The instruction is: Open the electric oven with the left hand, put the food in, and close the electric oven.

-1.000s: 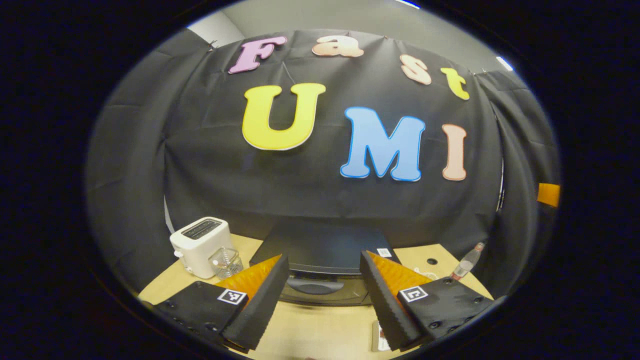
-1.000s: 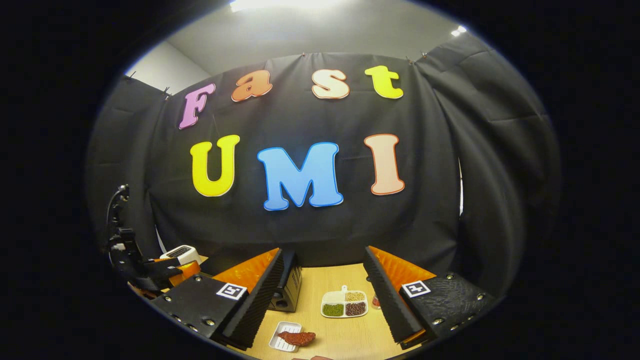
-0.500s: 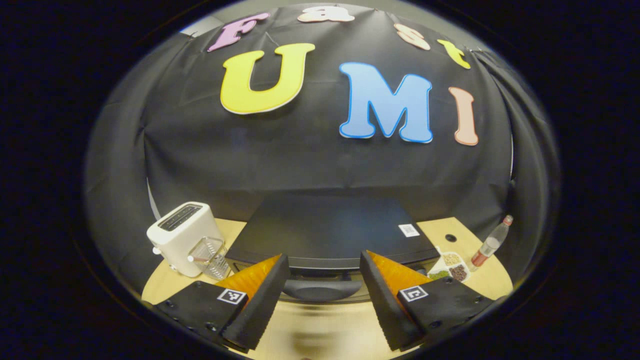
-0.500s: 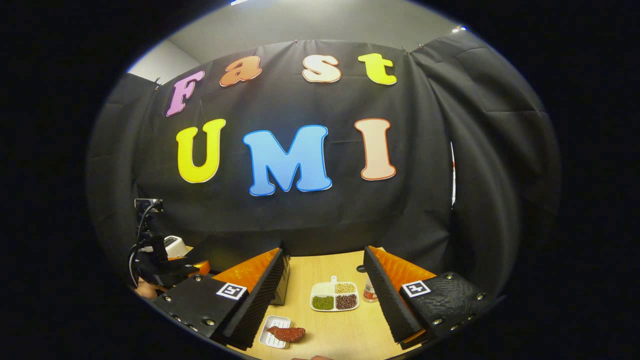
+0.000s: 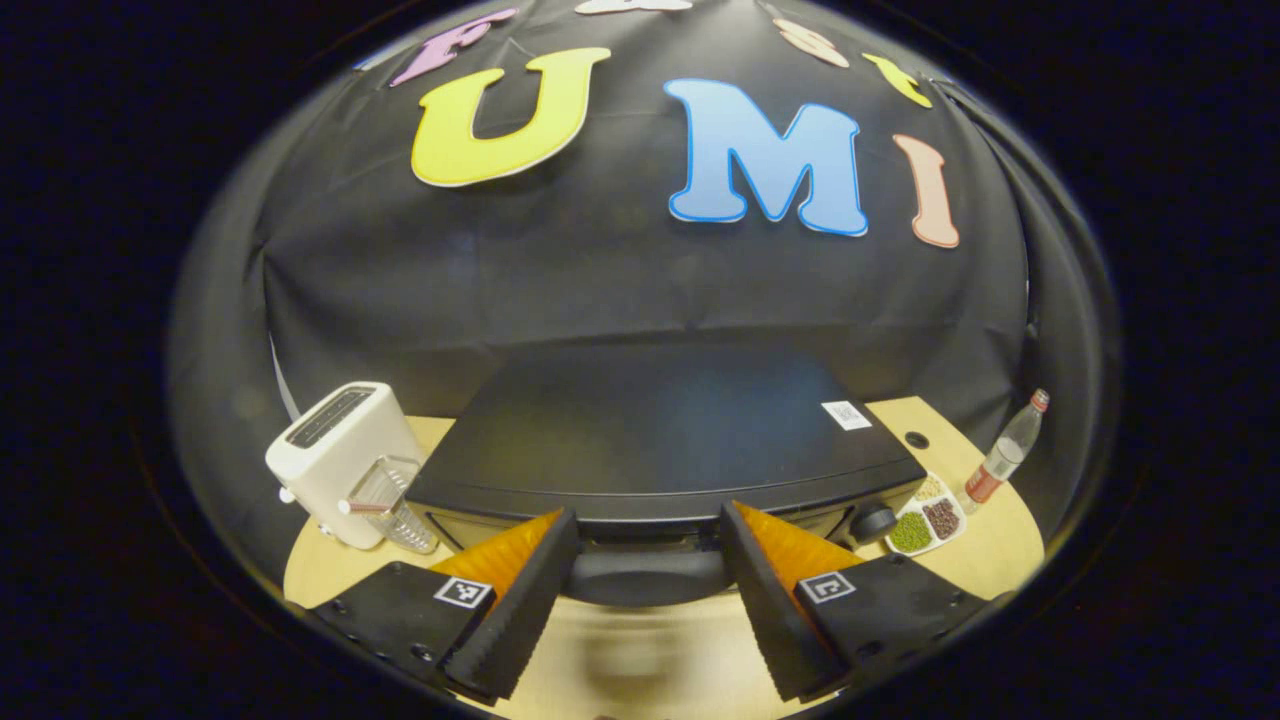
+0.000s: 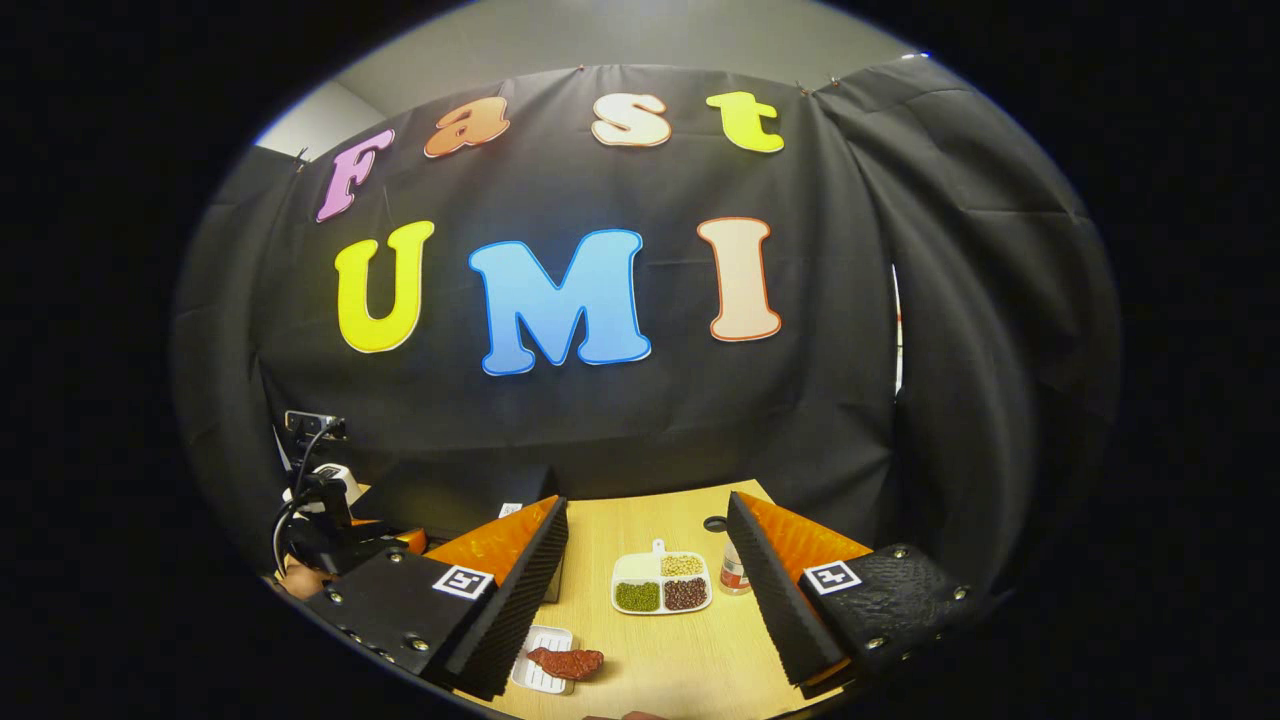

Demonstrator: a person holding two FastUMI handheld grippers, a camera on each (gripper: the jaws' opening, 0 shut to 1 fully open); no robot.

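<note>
Wooden table [image 6: 680, 640] carries the electric oven [image 5: 660, 440]; left gripper [image 5: 640, 600] hangs spread wide, empty, straddling the oven handle [image 5: 645, 580]; right gripper [image 6: 650, 600] spread wide, empty, above the food [image 6: 568, 662].

Matt black electric oven [image 5: 650, 430] top, smooth pale wood-grain table [image 6: 660, 660], glossy white plastic toaster [image 5: 340, 460], clear plastic bottle [image 5: 1005, 455], ribbed fingers [image 5: 520, 610].

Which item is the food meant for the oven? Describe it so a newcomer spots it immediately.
Start at the black electric oven on the light wooden table. In front of it lies a small white ridged tray bearing a reddish-brown piece of meat. Unlike the nearby white divided dish of beans, it holds one dark red slab.
</note>
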